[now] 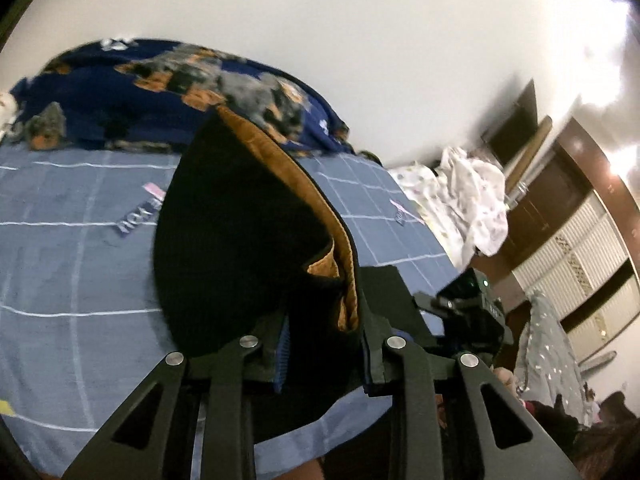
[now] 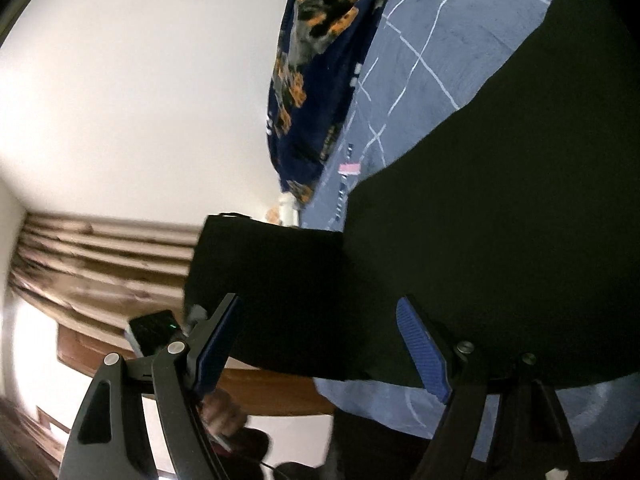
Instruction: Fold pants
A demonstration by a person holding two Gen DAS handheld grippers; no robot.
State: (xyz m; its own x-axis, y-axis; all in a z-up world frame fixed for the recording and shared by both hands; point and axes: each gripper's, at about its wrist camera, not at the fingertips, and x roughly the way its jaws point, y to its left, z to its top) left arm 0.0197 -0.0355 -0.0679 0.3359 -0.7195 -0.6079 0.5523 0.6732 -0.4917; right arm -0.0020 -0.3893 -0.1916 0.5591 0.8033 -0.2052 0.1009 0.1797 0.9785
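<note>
Clamping black pants (image 1: 240,240), left gripper (image 1: 324,356); right gripper (image 2: 320,344) released; bedsheet (image 1: 80,280) reads "YOU"

A bed (image 1: 60,272) in a blue sheet with white grid lines; black pants (image 1: 224,240) lie partly on it; a navy patterned blanket (image 1: 120,92) heaped at its far end.

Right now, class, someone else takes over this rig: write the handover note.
Left tool: shut on the black pants, lifting a bunch so the brown lining shows.
Right tool: open, pants cloth in front of its pads, nothing gripped.
Pants lie partly on the blue checked bed sheet.
Done: one end picked up.
Left: carry it over, lay flat, finish folding.
</note>
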